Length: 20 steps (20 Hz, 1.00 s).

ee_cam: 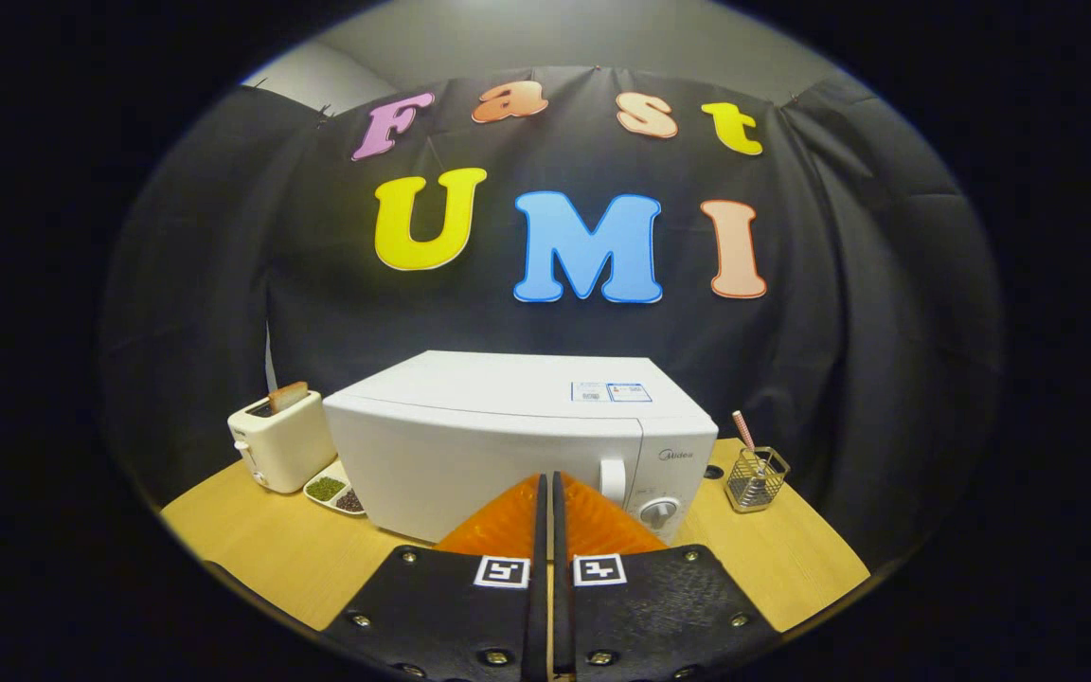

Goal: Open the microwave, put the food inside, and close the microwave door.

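Nearest the camera, the gripper (546,483) has its fingers pressed together with nothing between them, tips aimed at the front of the microwave (517,440), which sits closed on the wooden table (252,549). Opening comes first, I judge: part the fingers, reach the handle (613,478) just right of the tips, and pull along the door's arc, not straight back. Left of the microwave lies a divided dish (335,491) holding green and dark grains, likely the food. Behind it a toaster (280,440) carries a slice. Far right, a wire holder (756,478) holds a striped straw.
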Tool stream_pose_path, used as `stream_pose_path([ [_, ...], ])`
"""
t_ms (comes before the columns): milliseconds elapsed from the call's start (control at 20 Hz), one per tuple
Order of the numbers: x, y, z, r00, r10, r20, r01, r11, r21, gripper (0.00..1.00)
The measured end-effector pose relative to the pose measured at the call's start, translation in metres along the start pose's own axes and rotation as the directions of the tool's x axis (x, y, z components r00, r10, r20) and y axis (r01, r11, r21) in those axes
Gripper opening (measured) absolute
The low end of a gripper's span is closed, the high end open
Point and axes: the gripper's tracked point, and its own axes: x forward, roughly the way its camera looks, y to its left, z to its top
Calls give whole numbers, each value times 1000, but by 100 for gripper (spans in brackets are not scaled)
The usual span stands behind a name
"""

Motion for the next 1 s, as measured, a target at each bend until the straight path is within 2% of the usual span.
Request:
stream_pose_path([
  [250, -57, 5, 4, 999, -25, 20, 24, 999, 43, 3],
  [400, -87, 14, 1, 1000, -14, 24, 12, 997, 72, 3],
  [500, -103, 20, -7, 1000, 0, 16, -2, 996, 88, 37],
  [550, -110, 19, -11, 1000, -3, 14, 2, 996, 90, 66],
  [650, -121, 17, -16, 1000, -15, 23, 14, 997, 77, 95],
  [700, -125, 16, -18, 999, -21, 27, 19, 997, 72, 98],
  [1000, -139, 5, -13, 998, -33, 57, 29, 997, 72, 98],
])
